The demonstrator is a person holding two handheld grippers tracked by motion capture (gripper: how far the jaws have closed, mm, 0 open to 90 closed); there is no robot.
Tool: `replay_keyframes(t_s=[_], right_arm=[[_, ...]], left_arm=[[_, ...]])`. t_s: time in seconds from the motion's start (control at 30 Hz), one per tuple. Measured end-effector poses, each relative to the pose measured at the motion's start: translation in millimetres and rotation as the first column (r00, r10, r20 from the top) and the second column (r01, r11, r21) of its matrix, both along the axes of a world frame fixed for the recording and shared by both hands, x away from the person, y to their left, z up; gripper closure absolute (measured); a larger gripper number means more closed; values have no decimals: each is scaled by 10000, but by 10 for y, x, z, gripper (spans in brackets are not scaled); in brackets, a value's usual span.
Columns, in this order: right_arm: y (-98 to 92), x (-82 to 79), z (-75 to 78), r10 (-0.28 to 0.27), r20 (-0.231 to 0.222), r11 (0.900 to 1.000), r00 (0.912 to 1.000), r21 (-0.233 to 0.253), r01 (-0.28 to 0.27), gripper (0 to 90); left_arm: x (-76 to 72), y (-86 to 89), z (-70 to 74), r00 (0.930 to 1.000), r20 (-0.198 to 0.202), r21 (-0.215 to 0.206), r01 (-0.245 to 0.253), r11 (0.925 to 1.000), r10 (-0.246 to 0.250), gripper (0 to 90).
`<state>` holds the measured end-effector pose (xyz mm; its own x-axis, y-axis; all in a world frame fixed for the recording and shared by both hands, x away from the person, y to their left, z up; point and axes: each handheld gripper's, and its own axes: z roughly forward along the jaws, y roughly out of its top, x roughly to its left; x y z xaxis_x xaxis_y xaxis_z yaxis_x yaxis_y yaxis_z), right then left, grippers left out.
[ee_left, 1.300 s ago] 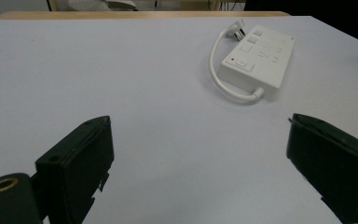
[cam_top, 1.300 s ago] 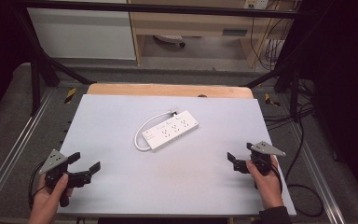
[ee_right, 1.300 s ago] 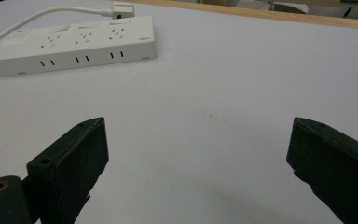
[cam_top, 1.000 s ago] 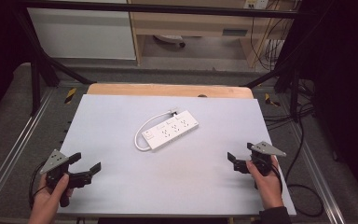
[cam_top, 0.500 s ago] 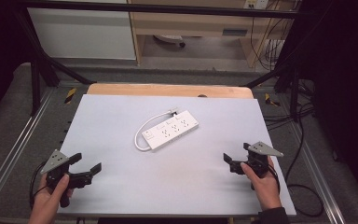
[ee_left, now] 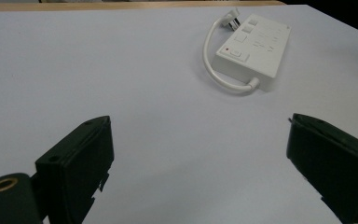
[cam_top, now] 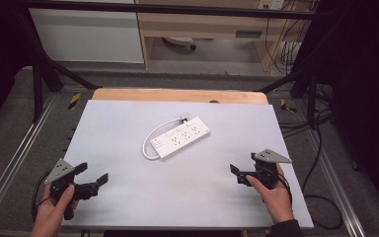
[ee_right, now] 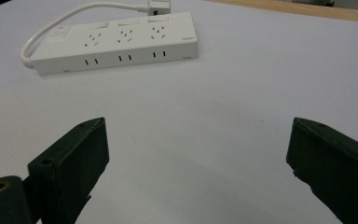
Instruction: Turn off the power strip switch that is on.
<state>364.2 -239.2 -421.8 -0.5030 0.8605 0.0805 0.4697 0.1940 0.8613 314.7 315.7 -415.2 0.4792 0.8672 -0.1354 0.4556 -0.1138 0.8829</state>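
The white power strip (cam_top: 180, 140) lay mid-table (cam_top: 128, 207), well apart from the left gripper (cam_top: 91, 178) and right gripper (cam_top: 241, 174), both with jaws spread wide, holding nothing

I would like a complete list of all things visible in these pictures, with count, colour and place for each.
power strip: one, white, middle of the table, lying flat at a slant, sockets up
cord of the power strip: one, white, curving round the strip's left end, with its plug beside the strip's far side
table: one, pale grey top with a wooden strip along the far edge
frame bars: black, around the table
cabinet: one, white, on the floor beyond the table, far left
left tongs: one, black with a grey plate, near left of the table, open, holding nothing
right tongs: one, black with a grey plate, near right, open, holding nothing
hands: two, one on each tongs
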Motion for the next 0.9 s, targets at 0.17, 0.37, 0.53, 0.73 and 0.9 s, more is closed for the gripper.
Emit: replay_keyframes(t_s=[0.17, 0.37, 0.53, 0.73, 0.9], right_arm=[[73, 55, 68, 238, -310, 9990, 9992, -360, -249, 77], [148, 94, 124, 450, -451, 9974, 9980, -540, -474, 76], [237, 147, 161, 617, -558, 9960, 9965, -609, -650, 72], [354, 227, 249, 917, -529, 9935, 9944, -629, -950, 82], [451, 291, 361, 1166, -540, 9915, 9917, -513, -1194, 93]], left_arm=[[0, -5, -4, 10000, -38, 18, 29, 10000, -29, 75], [1, -7, -8, 10000, -76, 83, 34, 10000, -34, 75], [1, -14, -12, 9999, -102, 85, 52, 10000, -52, 75], [6, -20, -20, 9998, -172, 140, 60, 9999, -57, 75], [6, -22, -25, 9997, -202, 207, 109, 9997, -104, 74]])
